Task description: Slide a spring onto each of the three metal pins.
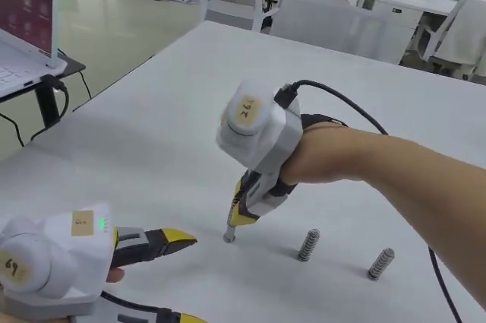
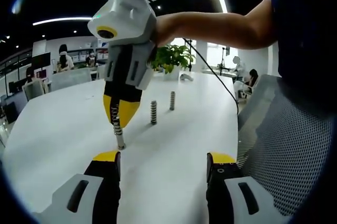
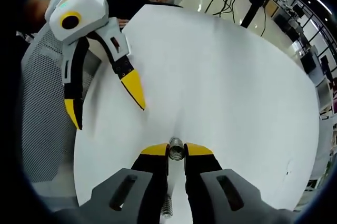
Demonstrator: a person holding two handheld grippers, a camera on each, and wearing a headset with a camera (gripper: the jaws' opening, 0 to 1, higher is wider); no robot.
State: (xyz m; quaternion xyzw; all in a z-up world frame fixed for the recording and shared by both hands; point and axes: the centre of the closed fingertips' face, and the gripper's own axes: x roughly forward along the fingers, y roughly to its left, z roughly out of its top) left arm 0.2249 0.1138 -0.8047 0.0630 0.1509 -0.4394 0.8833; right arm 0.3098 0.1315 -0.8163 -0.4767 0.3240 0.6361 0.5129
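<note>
Spring (image 3: 177, 148): silver-grey steel coil, its open end facing the lens at lower centre of the right gripper view. Right gripper (image 1: 241, 216) is clamped on it, one yellow tip on each side.

Head view, centre frame: this gripper points down at the white table (image 1: 152, 148). The coil sits directly over a short metal pin (image 1: 228, 237), its lower end at the pin top. Whether the coil is threaded on: cannot tell, jaws cover it.

Second spring (image 1: 307, 245) and third spring (image 1: 380, 263) stand upright at lower right, clear of the jaws. What is inside them is hidden.

Left gripper (image 2: 164, 156), lower left of the head view: jaws wide apart, near the pin but not touching it.
</note>
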